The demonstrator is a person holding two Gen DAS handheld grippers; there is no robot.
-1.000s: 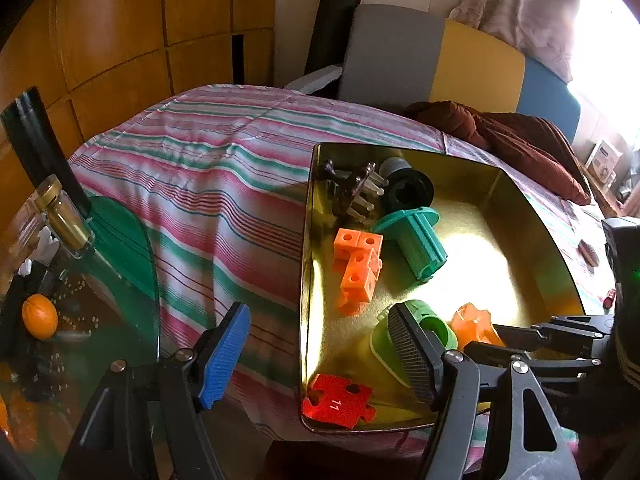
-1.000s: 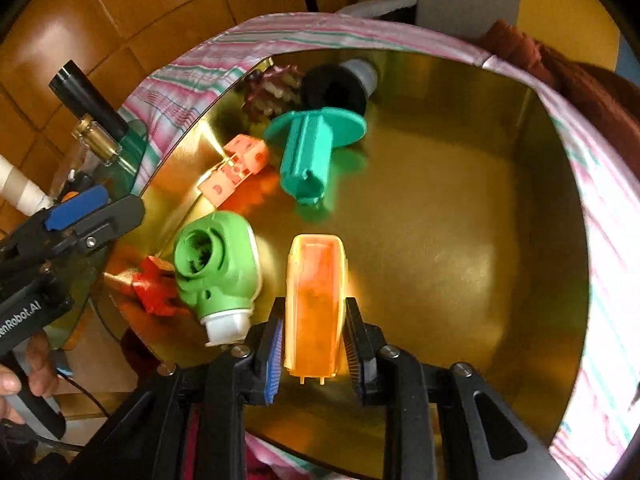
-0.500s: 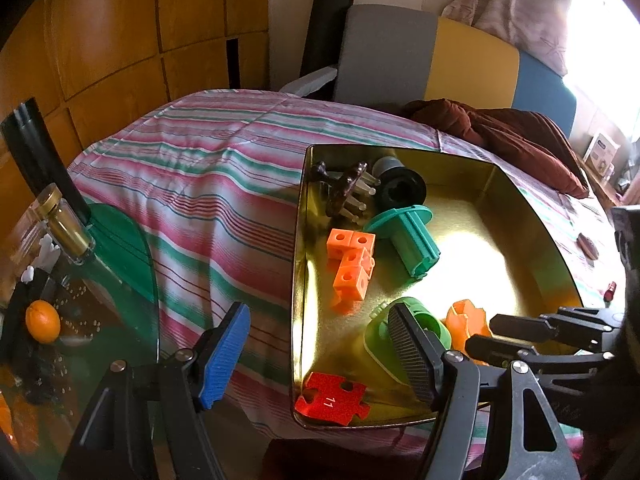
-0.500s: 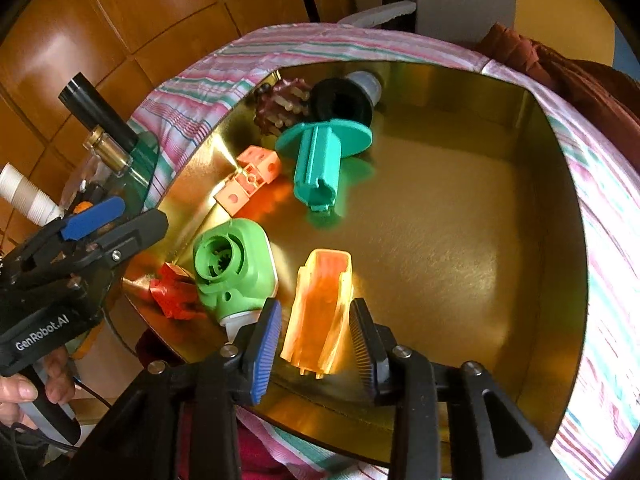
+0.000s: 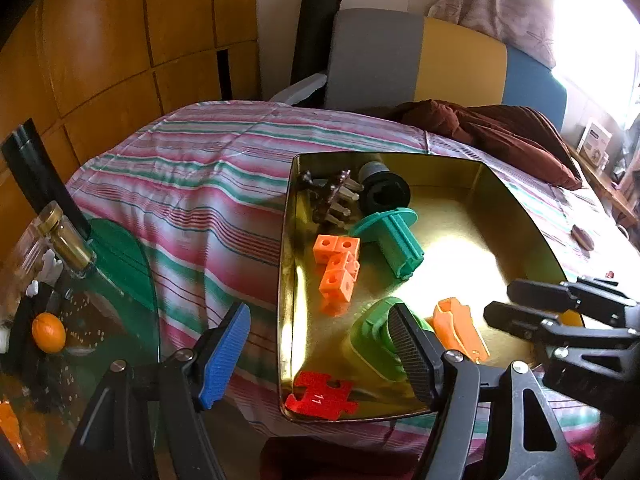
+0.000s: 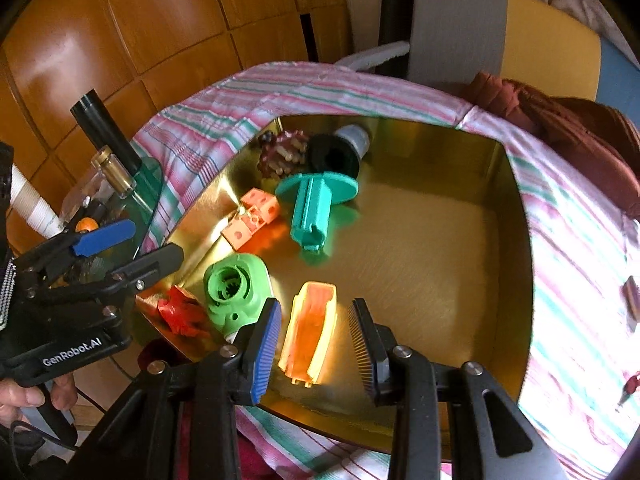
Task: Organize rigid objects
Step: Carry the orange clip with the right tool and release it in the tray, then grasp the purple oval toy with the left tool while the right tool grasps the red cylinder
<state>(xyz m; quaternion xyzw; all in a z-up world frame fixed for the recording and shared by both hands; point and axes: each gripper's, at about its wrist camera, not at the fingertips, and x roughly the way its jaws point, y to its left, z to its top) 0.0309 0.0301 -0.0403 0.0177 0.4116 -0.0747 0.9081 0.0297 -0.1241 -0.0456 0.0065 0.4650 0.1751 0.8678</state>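
Your right gripper (image 6: 314, 338) stands with its jaws spread wide, one finger on each side of the orange trough-shaped part (image 6: 310, 336), which lies flat on the floor of the gold metal tray (image 6: 516, 208) and touches neither pad; nothing is held. Your left gripper (image 5: 320, 354) is also spread wide and carries nothing, hovering over the tray's near left corner, above the striped bedcover (image 5: 200, 184). As far as sorting goes, most of the work looks done: the tray holds the orange part, the light green housing (image 6: 236, 290) just beside it, the red puzzle piece (image 5: 322, 396) in the near corner, the orange cube cluster (image 5: 338, 268), the teal flanged spool (image 6: 316, 208), the black ring-shaped part (image 5: 384, 194) and the brown spiky piece (image 6: 282, 154) at the far end. All sit along the tray's left side and near edge, leaving the right half bare. What remains is hard to judge: a small dark item (image 5: 583, 236) lies on the bedcover to the right of the tray, and a little orange ball (image 5: 48, 332) rests on the glass side table (image 5: 120, 280), but you cannot tell from here whether either belongs to the set. If not, you may be close to finished.
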